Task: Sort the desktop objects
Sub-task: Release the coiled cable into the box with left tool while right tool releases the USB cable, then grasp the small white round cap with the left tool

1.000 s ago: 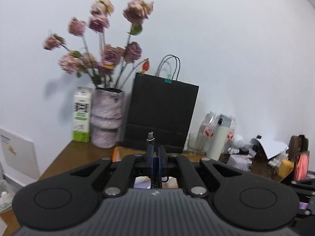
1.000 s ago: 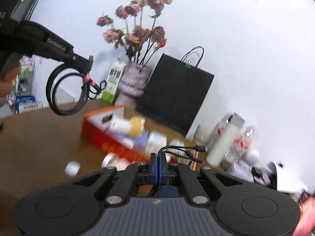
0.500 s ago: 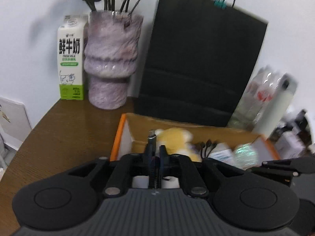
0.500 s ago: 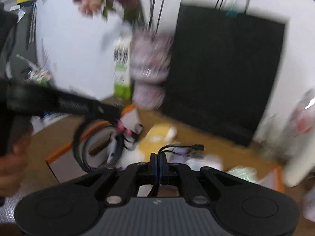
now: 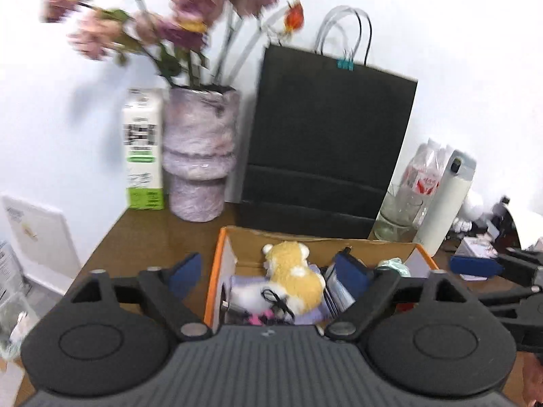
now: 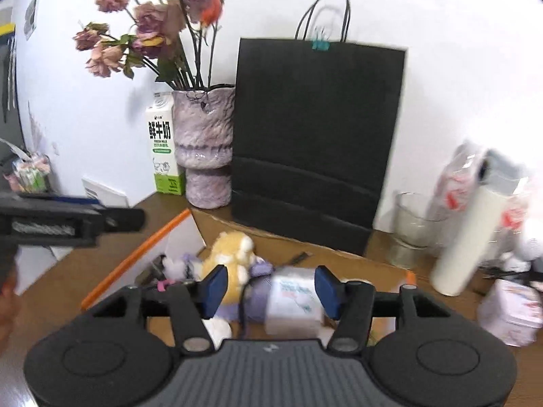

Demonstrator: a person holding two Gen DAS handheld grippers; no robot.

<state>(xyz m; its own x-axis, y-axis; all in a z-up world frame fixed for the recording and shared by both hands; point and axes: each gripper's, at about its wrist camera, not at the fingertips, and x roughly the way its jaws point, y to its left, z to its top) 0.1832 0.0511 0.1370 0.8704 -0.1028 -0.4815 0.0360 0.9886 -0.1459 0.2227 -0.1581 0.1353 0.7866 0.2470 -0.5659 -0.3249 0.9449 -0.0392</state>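
On the left, the left gripper (image 5: 268, 271) hangs over the near left end of the orange-edged cardboard box (image 5: 217, 264); its jaws have just been opening and stand spread wide with nothing between them. The black cable with its pink tie (image 5: 268, 308) lies in the box against the yellow plush toy (image 5: 292, 278). Further right, the right gripper (image 6: 269, 290) has also just been opening; its fingers are parted and empty above a white packet (image 6: 295, 302), where a thin dark cable (image 6: 244, 302) trails down. To finish the drop cleanly, both tools should probably lift straight up, clear of the box rim, so no loop snags a finger.
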